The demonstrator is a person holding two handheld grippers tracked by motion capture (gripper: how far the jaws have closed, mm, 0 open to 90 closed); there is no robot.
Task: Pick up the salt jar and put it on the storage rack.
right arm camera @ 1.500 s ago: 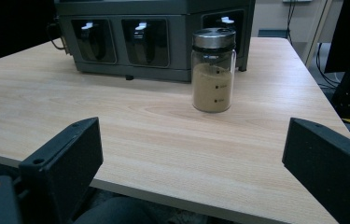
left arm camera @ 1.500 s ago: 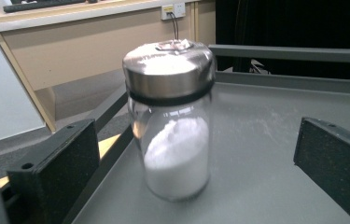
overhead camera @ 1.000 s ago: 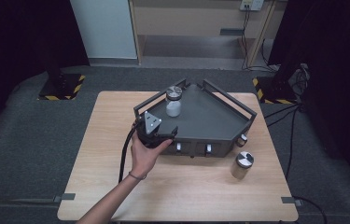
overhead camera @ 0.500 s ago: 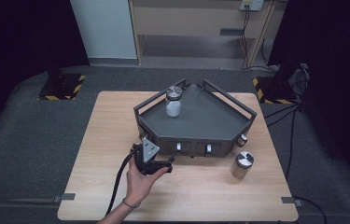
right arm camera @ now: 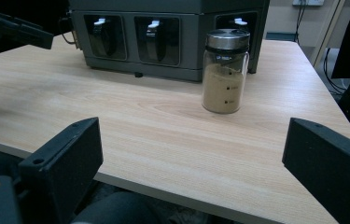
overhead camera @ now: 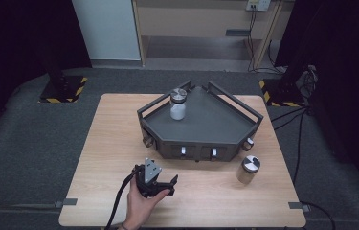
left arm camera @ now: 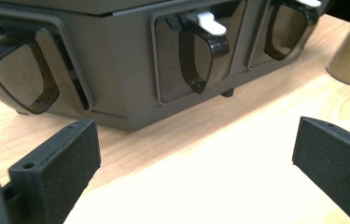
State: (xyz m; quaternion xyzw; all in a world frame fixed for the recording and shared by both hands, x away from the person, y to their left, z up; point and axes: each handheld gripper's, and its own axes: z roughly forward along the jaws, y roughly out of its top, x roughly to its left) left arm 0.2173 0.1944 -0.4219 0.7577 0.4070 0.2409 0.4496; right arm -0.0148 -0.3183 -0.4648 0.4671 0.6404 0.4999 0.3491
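While the left tool (overhead camera: 160, 184) is held spread and empty near the desk's (overhead camera: 119, 124) front edge, the dark angular rack (overhead camera: 206, 124) stands just beyond it. A white-filled jar (overhead camera: 177, 104) is seen on the rack's top from above. The right tool (right arm camera: 191, 163), equally spread, faces a brown-filled jar (right arm camera: 224, 70) beside the rack's front-right corner.
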